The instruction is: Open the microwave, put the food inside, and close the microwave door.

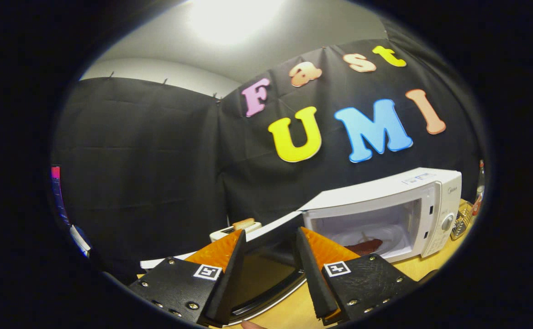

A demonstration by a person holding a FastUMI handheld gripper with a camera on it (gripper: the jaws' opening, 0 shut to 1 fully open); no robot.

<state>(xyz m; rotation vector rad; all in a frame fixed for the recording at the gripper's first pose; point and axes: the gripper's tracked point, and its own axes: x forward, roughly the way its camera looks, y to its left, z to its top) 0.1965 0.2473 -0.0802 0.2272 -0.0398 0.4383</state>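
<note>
A white microwave [412,192] stands on the wooden table [426,269], ahead of my fingers and to their right. Its door [266,278] is swung wide open to the left, and the dark window lies just ahead of and between my two fingers. Inside the lit cavity a dark reddish piece of food [367,246] rests on the white turntable plate [392,235]. My gripper [271,233] is open, its fingers standing apart on either side of the door's top edge with nothing pressed between them.
A white appliance with a piece of bread [243,224] on top sits behind the open door, against the booth's black cloth wall. Right of the microwave stand a metal wire object [460,222] and a bottle [479,192].
</note>
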